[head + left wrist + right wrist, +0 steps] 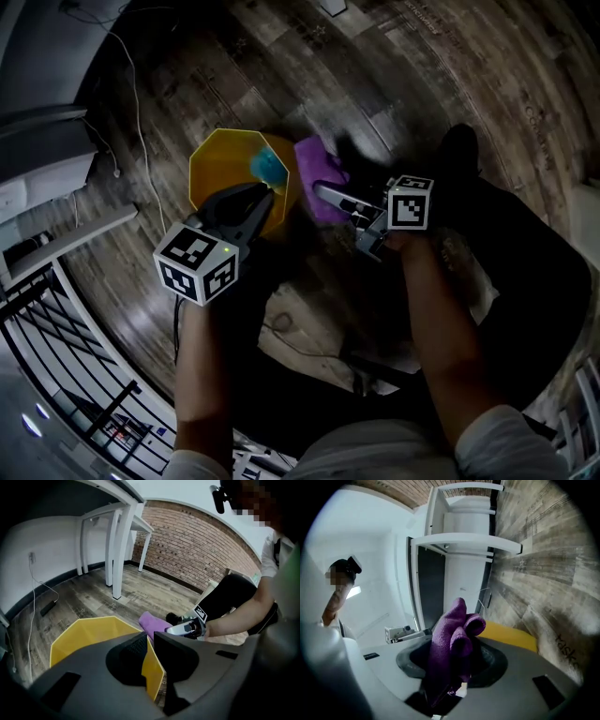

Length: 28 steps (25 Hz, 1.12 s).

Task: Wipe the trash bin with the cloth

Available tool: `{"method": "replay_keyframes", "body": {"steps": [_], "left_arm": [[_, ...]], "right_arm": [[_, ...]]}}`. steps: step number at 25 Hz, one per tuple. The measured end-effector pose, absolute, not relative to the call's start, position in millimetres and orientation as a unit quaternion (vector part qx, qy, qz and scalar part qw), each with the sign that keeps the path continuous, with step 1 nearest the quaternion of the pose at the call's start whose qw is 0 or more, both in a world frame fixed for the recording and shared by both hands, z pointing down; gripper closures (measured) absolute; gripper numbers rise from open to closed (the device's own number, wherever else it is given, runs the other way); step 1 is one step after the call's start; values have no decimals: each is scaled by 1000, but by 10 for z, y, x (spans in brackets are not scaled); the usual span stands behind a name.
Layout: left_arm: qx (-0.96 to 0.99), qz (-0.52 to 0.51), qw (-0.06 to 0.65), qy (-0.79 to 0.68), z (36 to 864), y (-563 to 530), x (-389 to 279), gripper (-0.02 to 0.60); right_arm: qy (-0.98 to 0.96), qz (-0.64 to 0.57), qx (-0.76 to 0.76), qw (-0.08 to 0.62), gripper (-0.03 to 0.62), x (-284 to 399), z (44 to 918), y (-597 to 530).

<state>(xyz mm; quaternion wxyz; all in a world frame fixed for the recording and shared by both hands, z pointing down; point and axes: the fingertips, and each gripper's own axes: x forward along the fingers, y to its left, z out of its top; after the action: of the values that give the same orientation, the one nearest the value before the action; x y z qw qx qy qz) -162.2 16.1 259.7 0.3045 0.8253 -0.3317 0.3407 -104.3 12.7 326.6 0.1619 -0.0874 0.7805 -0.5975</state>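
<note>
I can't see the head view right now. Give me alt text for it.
From above, the left gripper is clamped on the right rim of a yellow bin that stands on a wooden floor. The right gripper holds a purple cloth beside that rim.

Our left claw [265, 194] tilts downward, clamped on the trash bin [208, 157] wall; our right claw [324, 193], held roughly level, pinches the cloth [317, 167].
</note>
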Motion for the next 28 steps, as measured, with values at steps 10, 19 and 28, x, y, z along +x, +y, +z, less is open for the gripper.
{"method": "replay_keyframes", "body": {"steps": [10, 19, 28], "left_arm": [[818, 380, 320, -292, 2742, 388, -1619, 541], [821, 431, 296, -228, 2799, 602, -1670, 445], [806, 518, 235, -164, 3060, 772, -1627, 413]], "right_arm": [[763, -629, -125, 82, 405, -1193, 3662, 223], [683, -709, -149, 92, 405, -1227, 3462, -651], [653, -749, -101, 51, 407, -1446, 3505, -507]]}}
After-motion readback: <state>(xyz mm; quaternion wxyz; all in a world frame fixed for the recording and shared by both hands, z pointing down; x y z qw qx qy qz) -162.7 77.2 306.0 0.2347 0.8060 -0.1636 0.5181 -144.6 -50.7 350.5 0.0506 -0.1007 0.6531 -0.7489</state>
